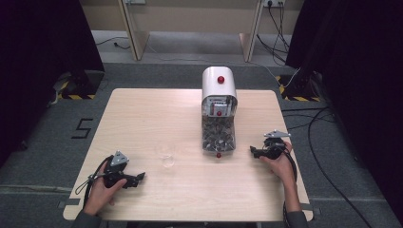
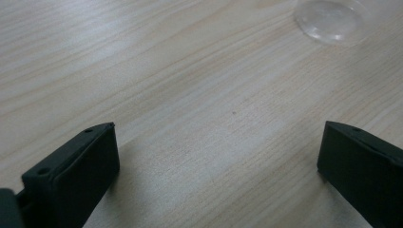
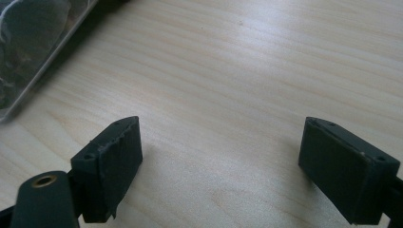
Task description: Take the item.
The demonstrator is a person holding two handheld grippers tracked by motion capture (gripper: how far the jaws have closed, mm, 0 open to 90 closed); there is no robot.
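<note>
Nearest the camera: left hand (image 1: pixel 102 190) and right hand (image 1: pixel 280 167), entering from the bottom edge of the high view, each around one gripper resting on the wooden table (image 1: pixel 157 111).

Left gripper (image 1: pixel 139 179): at the near left of the table, pointing right. Jaws spread wide in the left gripper view (image 2: pixel 216 156), bare wood between them, nothing gripped.

Right gripper (image 1: pixel 253 151): at the near right of the table, pointing left toward the dispenser. Jaws spread wide in the right gripper view (image 3: pixel 221 156), bare wood between them, nothing gripped.

Clear cup (image 1: pixel 167 157): small, transparent, upright on the table between the two grippers, nearer the left one and just left of the dispenser's front end. Appears empty. Rim and base partly visible at the top right of the left gripper view (image 2: pixel 332 21), ahead of the jaws and apart from them.

Dispenser (image 1: pixel 219 111): at table centre, toward the far edge. White rounded housing at the back with a red knob (image 1: pixel 220 79) on top; second red knob lower on the front face. Clear bin (image 1: pixel 218 135) extending forward, filled with small dark, glinting pieces; kind not determinable. Small red part at the bin's front end. Edge of the bin with dark contents at the top left of the right gripper view (image 3: pixel 33 52).

Floor: grey, with cables (image 1: pixel 323 137) to the right of the table.
</note>
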